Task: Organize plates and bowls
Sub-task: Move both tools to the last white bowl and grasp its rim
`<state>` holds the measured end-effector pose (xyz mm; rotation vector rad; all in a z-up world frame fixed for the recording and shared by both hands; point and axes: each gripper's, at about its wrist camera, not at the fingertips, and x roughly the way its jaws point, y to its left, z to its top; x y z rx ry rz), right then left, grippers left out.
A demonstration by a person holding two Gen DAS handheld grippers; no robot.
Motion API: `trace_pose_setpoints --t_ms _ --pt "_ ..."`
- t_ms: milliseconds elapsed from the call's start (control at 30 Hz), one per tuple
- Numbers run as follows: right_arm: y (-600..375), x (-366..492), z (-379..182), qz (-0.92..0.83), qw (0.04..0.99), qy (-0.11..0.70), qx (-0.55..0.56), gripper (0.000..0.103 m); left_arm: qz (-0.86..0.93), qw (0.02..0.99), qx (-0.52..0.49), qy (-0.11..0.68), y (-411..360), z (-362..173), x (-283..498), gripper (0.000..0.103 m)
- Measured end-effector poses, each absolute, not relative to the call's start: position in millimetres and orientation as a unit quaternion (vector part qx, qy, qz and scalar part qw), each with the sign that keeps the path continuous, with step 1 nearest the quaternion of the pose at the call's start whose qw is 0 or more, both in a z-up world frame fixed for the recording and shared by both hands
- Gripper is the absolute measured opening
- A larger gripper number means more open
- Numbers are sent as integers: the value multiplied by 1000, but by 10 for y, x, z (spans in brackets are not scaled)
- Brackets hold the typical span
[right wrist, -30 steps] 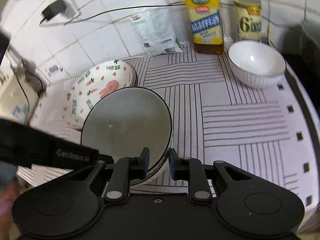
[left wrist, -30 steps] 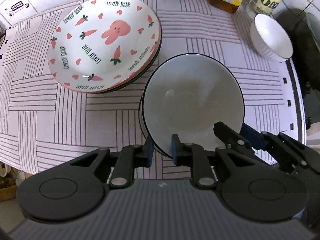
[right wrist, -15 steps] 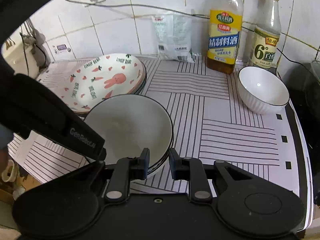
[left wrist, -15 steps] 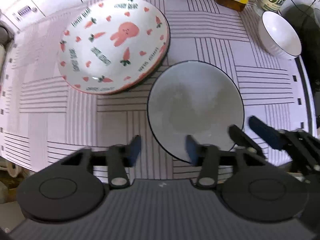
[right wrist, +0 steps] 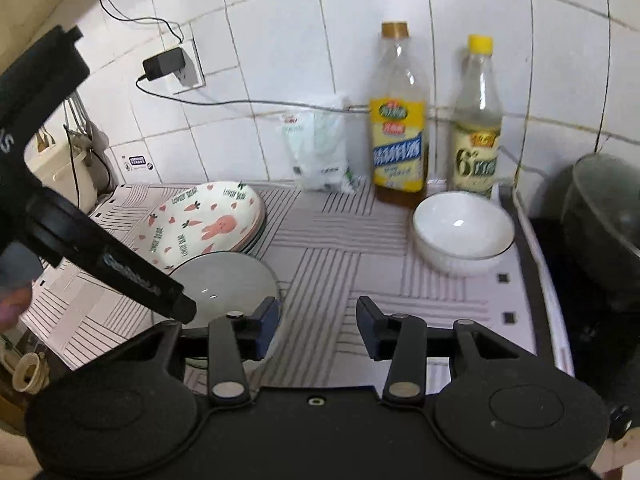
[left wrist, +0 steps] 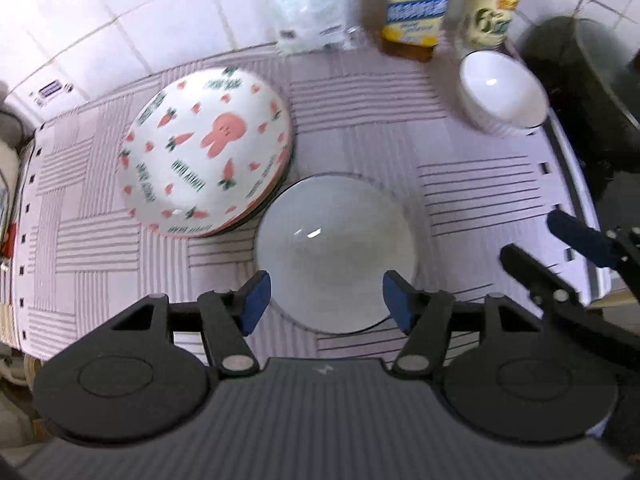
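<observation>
Left wrist view: the grey bowl [left wrist: 336, 252] sits flat on the striped mat of the counter [left wrist: 472, 184], its far-left rim just beside the stack of rabbit plates [left wrist: 206, 156]. Open mat lies to the right of the bowl as far as the mat's edge, beyond which stands a dark pot [left wrist: 592, 92]. The small white bowl [left wrist: 502, 92] stands at the far right corner, well apart from the grey bowl, with two bottles [left wrist: 416, 4] and a bag [left wrist: 308, 8] along the tiled wall behind. The left tool [left wrist: 326, 298] has just been opening; its jaws are spread above the bowl's near rim, with nothing pinched. The right tool [left wrist: 548, 252] appears at the right edge, also parted and clear of the bowl. Right wrist view: the right tool [right wrist: 316, 326] has just been opening and stands spread over bare mat, with nothing between its jaws; its left pad overlaps the grey bowl's [right wrist: 228, 280] right rim in the picture, and whether they touch cannot be told. The left tool's body crosses the bowl's left side. The centre of the mat is free between the plates [right wrist: 208, 220] and the white bowl [right wrist: 464, 232].
</observation>
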<state>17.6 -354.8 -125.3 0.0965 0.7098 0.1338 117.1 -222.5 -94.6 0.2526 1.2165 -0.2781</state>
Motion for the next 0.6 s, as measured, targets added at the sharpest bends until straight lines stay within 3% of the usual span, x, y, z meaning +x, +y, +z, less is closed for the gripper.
trace_pose_setpoints --t_ms 367,600 --pt "-3921 202 -1452 12 942 335 29 68 -196 807 125 542 -2815 -853 1263 63" --pt "-4072 294 -1637 4 940 338 42 72 -214 799 149 541 -3184 -952 1444 64"
